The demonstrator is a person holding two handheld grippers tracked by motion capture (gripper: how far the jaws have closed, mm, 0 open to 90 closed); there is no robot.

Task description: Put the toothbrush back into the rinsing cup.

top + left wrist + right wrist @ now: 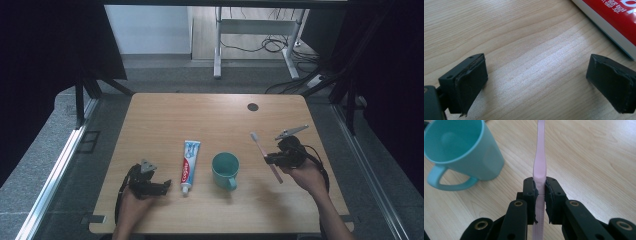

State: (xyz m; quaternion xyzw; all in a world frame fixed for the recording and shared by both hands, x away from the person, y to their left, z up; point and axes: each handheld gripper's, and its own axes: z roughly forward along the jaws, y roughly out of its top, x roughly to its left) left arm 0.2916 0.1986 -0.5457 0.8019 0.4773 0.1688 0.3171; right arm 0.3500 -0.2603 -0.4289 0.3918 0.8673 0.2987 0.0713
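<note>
Clamped between the closed jaws of the right gripper (270, 159), a slim pink plastic toothbrush (265, 154) was held above the pale wooden table (215, 120), just right of a teal plastic mug (225, 170). The left gripper (167, 186) was rested on the table with its jaws spread wide and nothing between them, beside a red, white and blue toothpaste tube (189, 160).

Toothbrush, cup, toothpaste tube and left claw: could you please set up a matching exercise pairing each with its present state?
1. toothbrush
2. cup
3. toothpaste tube
4. left claw

A. lying flat on the table
B. open over bare wood
C. clamped in the right claw
D. standing upright, teal, handle toward the person

Pairs: 1-C, 2-D, 3-A, 4-B
</note>
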